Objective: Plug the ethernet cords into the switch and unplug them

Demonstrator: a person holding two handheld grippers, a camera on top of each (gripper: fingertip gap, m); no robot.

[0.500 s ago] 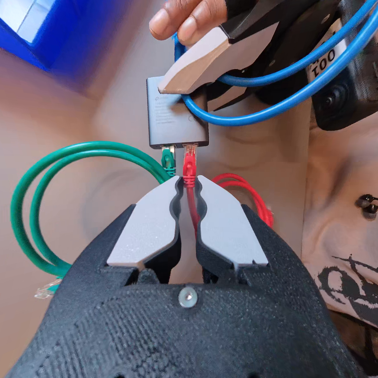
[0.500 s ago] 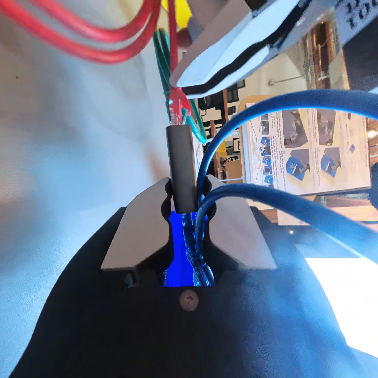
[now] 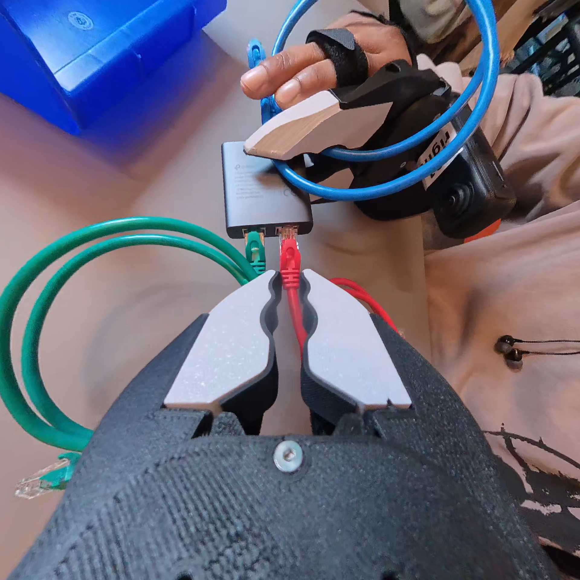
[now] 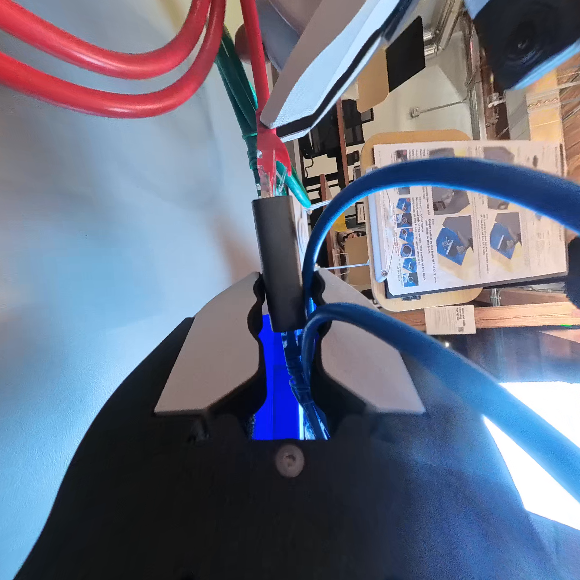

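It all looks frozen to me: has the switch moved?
Yes: the switch has shifted towards the blue bin, up-left in the left wrist view.

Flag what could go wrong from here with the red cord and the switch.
1. The left gripper pinches the red ethernet cord behind its plug, off the latch tab, so pulling may strain the cable.
2. The right gripper holds the dark grey rectangular switch by one end only; it could twist or slip.
3. The looped blue ethernet cord hangs over the right jaws and could snag.

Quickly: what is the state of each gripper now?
Left gripper: closed on the red cord.
Right gripper: closed on the switch.
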